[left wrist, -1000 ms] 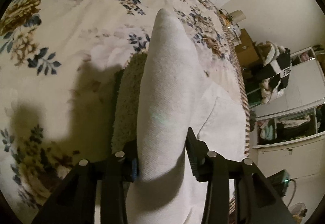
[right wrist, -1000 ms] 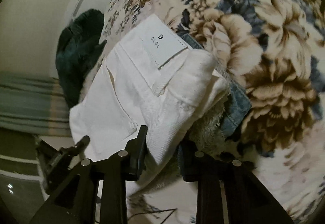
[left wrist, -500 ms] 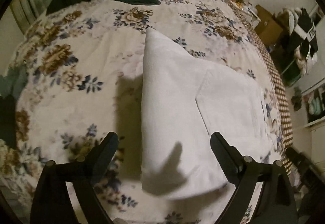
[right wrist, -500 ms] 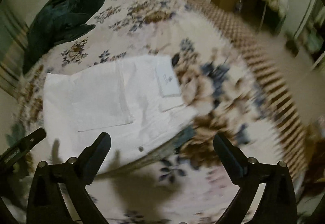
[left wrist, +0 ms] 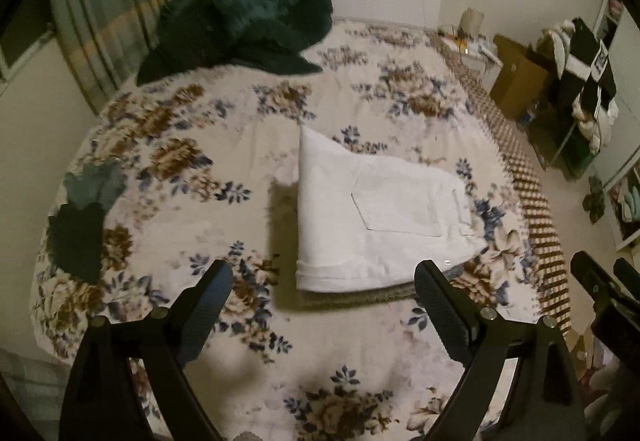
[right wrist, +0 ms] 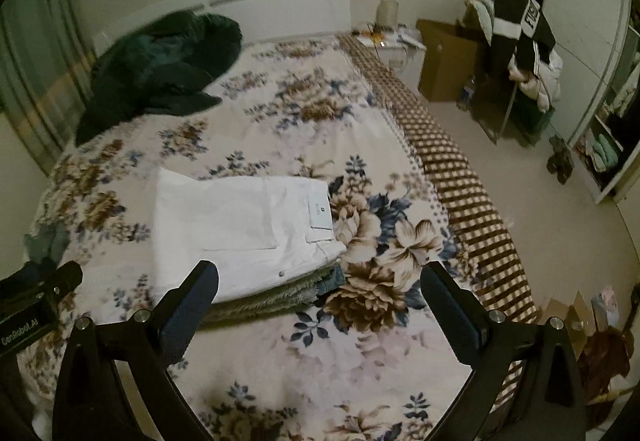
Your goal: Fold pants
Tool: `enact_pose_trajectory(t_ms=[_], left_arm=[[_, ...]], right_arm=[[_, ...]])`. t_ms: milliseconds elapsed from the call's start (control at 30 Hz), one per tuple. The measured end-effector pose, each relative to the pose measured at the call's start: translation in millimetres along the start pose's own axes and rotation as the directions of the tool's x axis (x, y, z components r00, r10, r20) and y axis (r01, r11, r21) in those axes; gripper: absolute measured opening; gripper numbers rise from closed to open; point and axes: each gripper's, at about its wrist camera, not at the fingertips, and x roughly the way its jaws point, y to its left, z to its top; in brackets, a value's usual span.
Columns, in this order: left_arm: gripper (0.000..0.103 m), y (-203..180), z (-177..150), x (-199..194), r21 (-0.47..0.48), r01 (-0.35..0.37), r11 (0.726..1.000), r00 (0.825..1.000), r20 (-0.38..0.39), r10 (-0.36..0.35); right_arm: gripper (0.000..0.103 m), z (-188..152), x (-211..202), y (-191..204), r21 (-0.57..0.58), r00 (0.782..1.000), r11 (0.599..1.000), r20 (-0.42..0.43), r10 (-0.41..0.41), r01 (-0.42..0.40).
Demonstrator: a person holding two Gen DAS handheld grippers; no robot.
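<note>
The bed with the cream floral bedspread (left wrist: 168,169) now carries the folded white denim pants (left wrist: 372,217), released a moment ago atop a small stack near its foot edge. Left tool (left wrist: 324,305) and right tool (right wrist: 320,301) have lifted clear above the pants, jaws wide apart and empty, so the fold looks finished.

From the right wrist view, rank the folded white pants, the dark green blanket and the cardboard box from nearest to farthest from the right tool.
1. Folded white pants: just ahead of the right tool, on the bed, left of centre.
2. Dark green blanket: far left, by the headboard.
3. Cardboard box: on the floor beyond the bed, right.
</note>
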Motion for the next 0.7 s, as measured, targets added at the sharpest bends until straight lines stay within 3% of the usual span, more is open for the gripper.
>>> enact_pose_trajectory(t_ms=[200, 433, 700], left_arm=[[0.093, -8.5, -23.8, -90.0, -0.035, -0.022, 0.999, 0.996, 0.09, 0.025], [0.093, -26.5, -56.8, -172.9, -0.039, -0.035, 0.999, 0.989, 0.142, 0.041], [0.093, -37.6, -78.9, -235.8, -0.032, -0.037, 0.999, 0.982, 0.185, 0.043]], right_arm=[[0.103, -15.3, -107.1, -11.4, -0.044, 0.994, 0.998, 0.098, 0.045, -0.041], [0.103, -39.1, -216.6, -24.6, -0.082, 0.982, 0.993, 0.161, 0.102, -0.09], [0.103, -63.5, -316.6, -36.2, -0.109, 0.969, 0.988, 0.21, 0.13, -0.109]])
